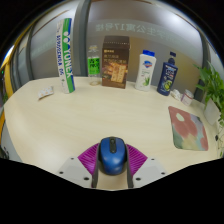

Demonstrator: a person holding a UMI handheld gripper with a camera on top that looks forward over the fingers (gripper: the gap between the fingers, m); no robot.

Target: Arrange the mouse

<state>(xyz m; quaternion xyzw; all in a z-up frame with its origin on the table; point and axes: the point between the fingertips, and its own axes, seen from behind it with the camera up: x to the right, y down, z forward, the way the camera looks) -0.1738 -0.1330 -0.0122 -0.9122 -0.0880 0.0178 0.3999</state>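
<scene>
Mouse [111, 154] between fingers [90, 158] — bottles [147, 70] lined well beyond.

We count one mouse [111, 154], one tall tube [65, 55], one green bottle [94, 64], one brown box [116, 62], two white bottles [147, 70] and one mat [188, 128] on the table [60, 125].
</scene>
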